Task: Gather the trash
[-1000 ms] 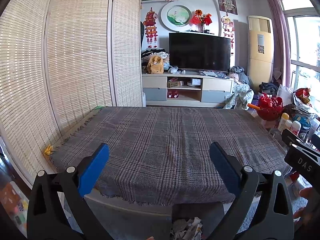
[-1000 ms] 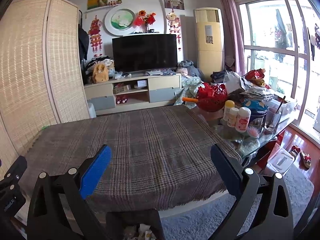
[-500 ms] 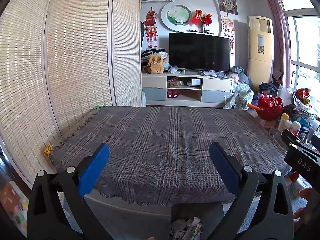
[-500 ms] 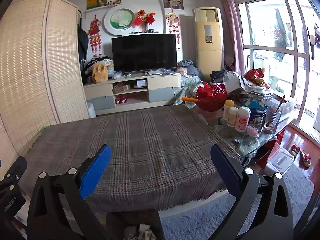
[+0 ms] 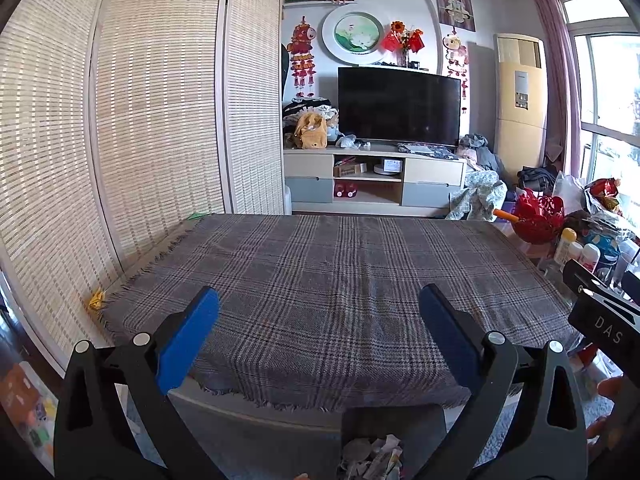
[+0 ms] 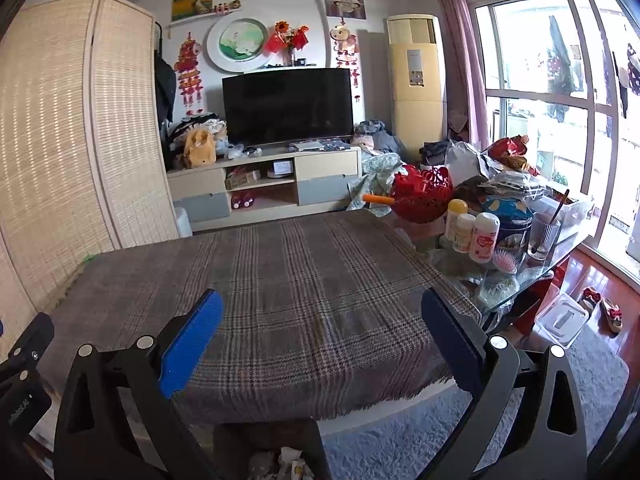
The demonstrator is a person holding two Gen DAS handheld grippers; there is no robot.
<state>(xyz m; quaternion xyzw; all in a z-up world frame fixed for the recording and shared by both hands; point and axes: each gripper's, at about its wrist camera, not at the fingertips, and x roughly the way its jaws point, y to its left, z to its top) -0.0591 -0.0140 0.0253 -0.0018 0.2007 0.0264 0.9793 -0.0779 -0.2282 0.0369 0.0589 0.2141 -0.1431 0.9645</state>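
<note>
A dark trash bin (image 5: 394,432) with crumpled paper scraps inside stands on the floor at the table's near edge; it also shows in the right wrist view (image 6: 268,446). The table carries a grey plaid cloth (image 5: 340,280) with nothing lying on it. My left gripper (image 5: 318,324) is open and empty, held above the near edge of the table, over the bin. My right gripper (image 6: 322,328) is open and empty, beside the left one, also above the near edge.
A glass side table (image 6: 516,276) to the right holds bottles, a red basket (image 6: 422,194), a tin and bags. A folding bamboo screen (image 5: 120,128) stands on the left. A TV stand (image 5: 374,178) is behind the table. A grey rug (image 6: 400,432) covers the floor.
</note>
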